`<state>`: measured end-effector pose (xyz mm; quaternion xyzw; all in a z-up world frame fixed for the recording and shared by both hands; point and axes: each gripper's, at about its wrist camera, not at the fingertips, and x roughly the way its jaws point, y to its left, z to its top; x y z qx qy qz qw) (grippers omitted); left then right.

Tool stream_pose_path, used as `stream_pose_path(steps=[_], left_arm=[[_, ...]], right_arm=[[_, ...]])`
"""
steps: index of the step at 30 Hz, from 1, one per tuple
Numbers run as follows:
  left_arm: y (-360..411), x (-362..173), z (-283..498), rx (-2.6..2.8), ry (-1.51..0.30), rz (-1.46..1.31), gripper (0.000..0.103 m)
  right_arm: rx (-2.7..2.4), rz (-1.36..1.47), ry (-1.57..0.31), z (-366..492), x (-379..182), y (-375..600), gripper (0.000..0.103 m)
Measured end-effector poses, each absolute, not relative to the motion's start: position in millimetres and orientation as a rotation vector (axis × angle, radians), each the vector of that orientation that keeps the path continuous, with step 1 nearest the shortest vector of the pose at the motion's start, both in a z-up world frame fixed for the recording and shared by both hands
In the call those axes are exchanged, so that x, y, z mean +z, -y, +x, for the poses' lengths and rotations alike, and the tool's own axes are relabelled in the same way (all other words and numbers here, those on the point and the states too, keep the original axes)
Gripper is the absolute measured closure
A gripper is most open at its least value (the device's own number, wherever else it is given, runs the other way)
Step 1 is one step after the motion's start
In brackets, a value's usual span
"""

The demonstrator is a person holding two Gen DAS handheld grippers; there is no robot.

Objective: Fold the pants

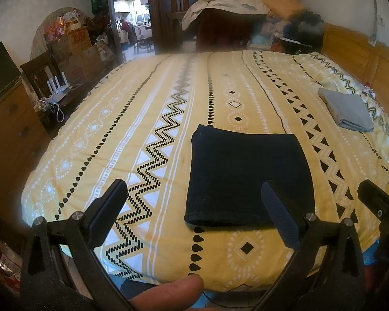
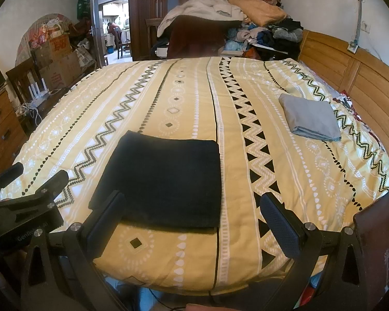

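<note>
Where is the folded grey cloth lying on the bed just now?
In both wrist views the folded grey cloth lies flat at the right of the bed, near the wooden headboard, well apart from the folded dark pants.

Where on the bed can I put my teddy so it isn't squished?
Lots of bare bedspread lies left of and beyond the folded dark pants, and between them and the folded grey cloth. The far side by the clothes pile is crowded. Both tongs, left and right, hang open at the near edge.
</note>
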<state>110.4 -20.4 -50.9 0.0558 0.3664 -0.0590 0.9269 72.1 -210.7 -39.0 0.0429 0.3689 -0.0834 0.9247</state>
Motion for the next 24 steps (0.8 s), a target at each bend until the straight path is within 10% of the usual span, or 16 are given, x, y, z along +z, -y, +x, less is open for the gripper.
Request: stream_pose_path(steps=[24], left_arm=[[16.1, -54.1, 108.2, -0.108, -0.758, 0.113, 0.000]], right_arm=[[-0.160, 0.078, -0.768, 81.0, -44.2, 208.7, 0.000]])
